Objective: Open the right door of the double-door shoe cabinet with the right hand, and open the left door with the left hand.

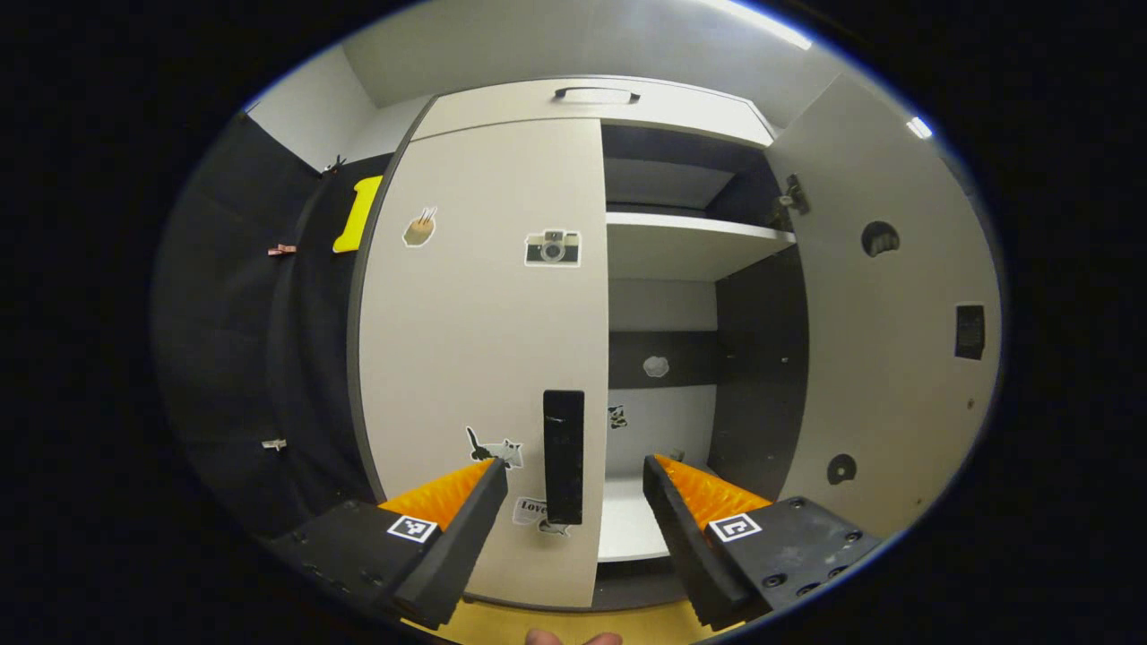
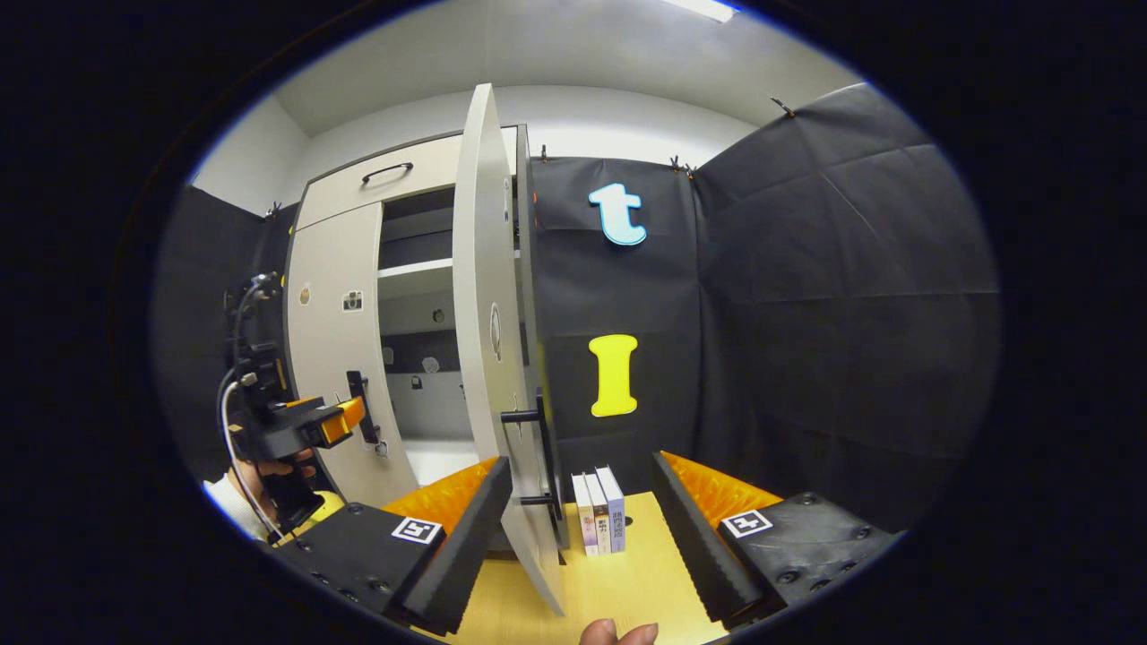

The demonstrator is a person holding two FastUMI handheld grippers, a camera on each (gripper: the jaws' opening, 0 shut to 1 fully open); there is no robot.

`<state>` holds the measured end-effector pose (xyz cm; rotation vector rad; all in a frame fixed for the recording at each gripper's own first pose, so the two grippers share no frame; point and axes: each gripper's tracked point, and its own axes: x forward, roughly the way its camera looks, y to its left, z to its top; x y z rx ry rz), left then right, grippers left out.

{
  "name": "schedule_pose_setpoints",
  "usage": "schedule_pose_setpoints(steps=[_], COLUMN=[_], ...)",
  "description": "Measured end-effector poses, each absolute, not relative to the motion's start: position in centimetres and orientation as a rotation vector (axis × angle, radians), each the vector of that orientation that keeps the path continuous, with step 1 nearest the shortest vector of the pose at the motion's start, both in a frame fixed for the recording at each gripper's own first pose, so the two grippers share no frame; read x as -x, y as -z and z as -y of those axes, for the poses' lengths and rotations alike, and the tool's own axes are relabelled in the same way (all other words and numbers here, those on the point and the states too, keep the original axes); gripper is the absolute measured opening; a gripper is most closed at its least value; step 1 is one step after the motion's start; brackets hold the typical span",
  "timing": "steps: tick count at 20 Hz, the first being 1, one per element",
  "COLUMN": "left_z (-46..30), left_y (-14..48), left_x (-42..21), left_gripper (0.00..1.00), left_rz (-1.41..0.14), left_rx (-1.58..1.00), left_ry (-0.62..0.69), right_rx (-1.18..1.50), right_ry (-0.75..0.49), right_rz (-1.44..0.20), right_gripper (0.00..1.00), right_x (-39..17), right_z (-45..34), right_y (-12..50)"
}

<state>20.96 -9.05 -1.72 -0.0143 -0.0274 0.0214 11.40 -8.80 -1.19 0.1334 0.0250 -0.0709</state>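
Observation:
The shoe cabinet's left door (image 1: pixel 475 340) is closed and carries several stickers and an upright black handle (image 1: pixel 564 457). My left gripper (image 1: pixel 573 464) is open, and the handle stands in the gap between its fingers, touching neither. The right door (image 1: pixel 887 313) is swung wide, baring the shelves (image 1: pixel 690 242). In the right gripper view that door (image 2: pixel 484 313) is edge-on, its handle (image 2: pixel 540 448) just ahead of my open right gripper (image 2: pixel 581 462). The left gripper (image 2: pixel 345 419), held by a hand, sits at the left door's handle (image 2: pixel 358 408).
Three books (image 2: pixel 599 511) stand upright on the wooden table (image 2: pixel 627 582) beside the open door's lower edge. A drawer with a dark handle (image 1: pixel 596 93) tops the cabinet. Black cloth walls (image 2: pixel 806 313) close in on the right and the left.

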Motion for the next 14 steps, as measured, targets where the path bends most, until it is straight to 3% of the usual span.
schedule_pose_setpoints(steps=[5, 13, 14], left_z=[8.1, 8.5, 8.4], left_y=[3.0, 4.7, 4.6], left_x=[-25.4, -27.7, -27.7], left_gripper=[0.89, 0.37, 0.37], left_rz=[0.014, -0.023, -0.018], left_rx=[-0.043, -0.037, -0.032], left_ry=[-0.044, -0.032, -0.032], right_rx=[-0.117, -0.123, -0.123], right_ry=[0.080, 0.088, 0.083], right_rz=[-0.004, -0.011, -0.007], right_gripper=[1.00, 1.00, 0.99], right_x=[-11.2, -11.2, -11.2], right_z=[10.1, 11.1, 11.1], right_y=[0.6, 0.8, 0.7])
